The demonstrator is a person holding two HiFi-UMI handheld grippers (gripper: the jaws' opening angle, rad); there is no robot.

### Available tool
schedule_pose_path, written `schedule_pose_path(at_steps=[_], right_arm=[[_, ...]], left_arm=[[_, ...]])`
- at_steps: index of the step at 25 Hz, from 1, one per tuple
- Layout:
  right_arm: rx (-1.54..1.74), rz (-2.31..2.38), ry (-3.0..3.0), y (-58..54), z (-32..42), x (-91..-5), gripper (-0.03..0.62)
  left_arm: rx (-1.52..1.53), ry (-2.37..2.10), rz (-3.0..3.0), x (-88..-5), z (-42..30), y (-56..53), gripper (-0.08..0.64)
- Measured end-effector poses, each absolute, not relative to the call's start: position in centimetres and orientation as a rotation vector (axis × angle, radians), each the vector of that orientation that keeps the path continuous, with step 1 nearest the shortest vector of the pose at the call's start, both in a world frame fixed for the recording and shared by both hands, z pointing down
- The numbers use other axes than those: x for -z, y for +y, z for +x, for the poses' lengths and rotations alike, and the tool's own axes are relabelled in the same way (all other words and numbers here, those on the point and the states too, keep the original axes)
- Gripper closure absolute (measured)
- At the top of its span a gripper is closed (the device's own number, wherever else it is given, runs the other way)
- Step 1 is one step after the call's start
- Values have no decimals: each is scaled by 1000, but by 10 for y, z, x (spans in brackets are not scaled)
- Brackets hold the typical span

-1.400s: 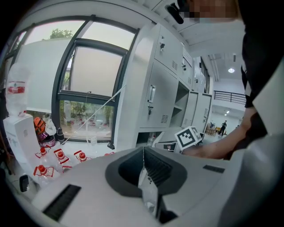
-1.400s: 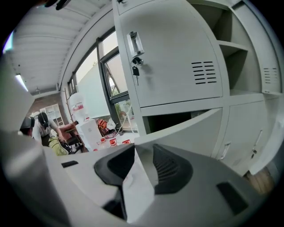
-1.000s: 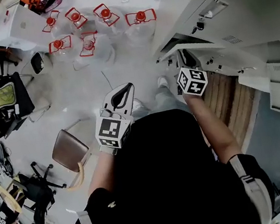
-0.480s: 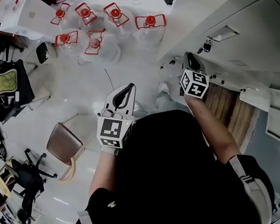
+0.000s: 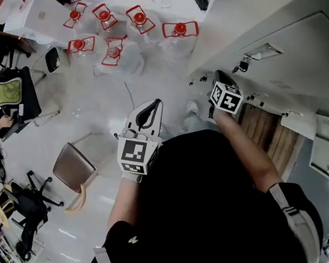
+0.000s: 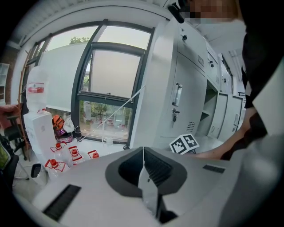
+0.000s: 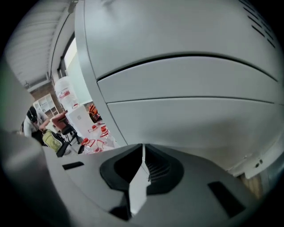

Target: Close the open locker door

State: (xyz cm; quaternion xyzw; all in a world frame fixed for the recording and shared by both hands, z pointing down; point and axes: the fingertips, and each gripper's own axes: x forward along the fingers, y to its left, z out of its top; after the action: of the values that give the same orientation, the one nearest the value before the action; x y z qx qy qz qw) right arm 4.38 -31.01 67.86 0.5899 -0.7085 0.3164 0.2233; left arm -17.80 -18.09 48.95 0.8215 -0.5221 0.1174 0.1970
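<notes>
Grey steel fills my right gripper view: the locker door (image 7: 186, 111) sits just ahead of the right gripper (image 7: 143, 148), whose jaws are pressed together with nothing between them. From the head view I judge the job unfinished. The door stands swung out from the locker bank (image 5: 299, 44), with a wood-toned gap (image 5: 269, 129) showing behind it, so the push home is what's left. My right arm reaches forward and to the right, gripper nose at the door's edge; whether it's touching, I can't tell. The left gripper (image 5: 148, 108) hangs in front of my chest, well apart from the lockers, its jaws likewise pressed tight and empty.
</notes>
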Motion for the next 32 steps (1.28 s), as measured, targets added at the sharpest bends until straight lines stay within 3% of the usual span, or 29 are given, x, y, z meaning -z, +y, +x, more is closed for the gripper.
schedule_pose_path(at_steps=[9, 32], right_arm=[[-740, 1650, -1963, -308, 44, -672, 549], [-463, 1719, -2202, -184, 36, -522, 549]], left_arm=[[-306, -1458, 2306, -487, -192, -174, 537], [-325, -1049, 2601, -475, -171, -143, 537]])
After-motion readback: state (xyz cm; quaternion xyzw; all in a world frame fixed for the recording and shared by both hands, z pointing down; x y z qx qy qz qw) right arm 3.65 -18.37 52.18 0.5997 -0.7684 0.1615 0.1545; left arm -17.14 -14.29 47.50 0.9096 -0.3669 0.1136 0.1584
